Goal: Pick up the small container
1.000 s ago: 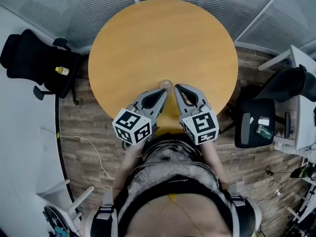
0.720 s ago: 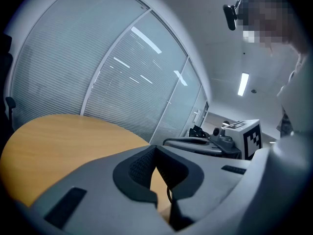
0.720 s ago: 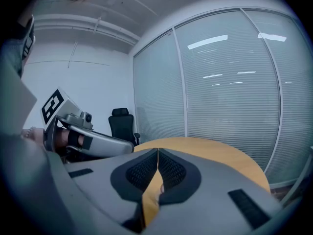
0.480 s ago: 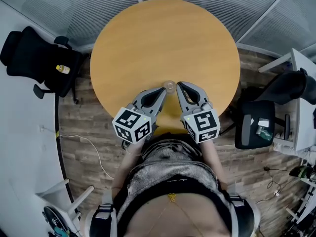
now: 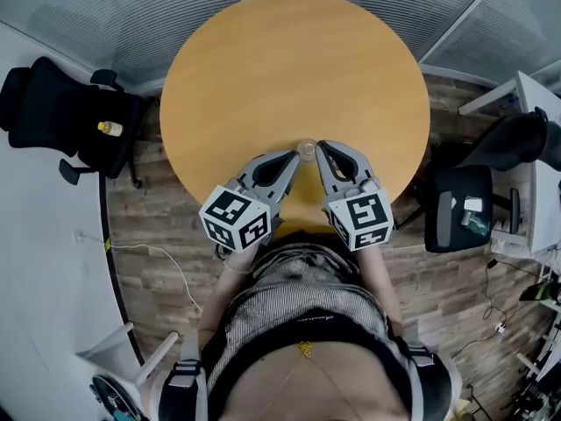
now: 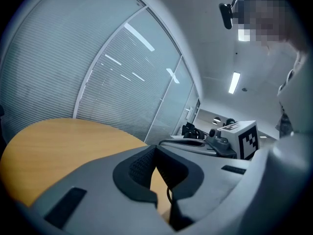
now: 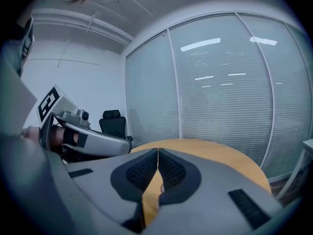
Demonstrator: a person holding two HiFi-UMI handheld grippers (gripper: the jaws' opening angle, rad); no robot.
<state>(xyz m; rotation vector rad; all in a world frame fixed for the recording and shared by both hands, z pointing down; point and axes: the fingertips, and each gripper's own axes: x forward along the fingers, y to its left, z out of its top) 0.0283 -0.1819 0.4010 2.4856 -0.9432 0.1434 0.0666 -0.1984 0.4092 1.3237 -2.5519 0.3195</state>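
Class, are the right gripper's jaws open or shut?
Shut. The right gripper has its jaws touching at the tips in its own view, nothing between them.

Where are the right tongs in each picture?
Head view: right tongs just right of the middle, shut tips near the small container.
Left gripper view: right tongs at middle right, tips pointing left.
Right gripper view: right tongs at bottom middle, shut.
Shared landmark: the round wooden table.
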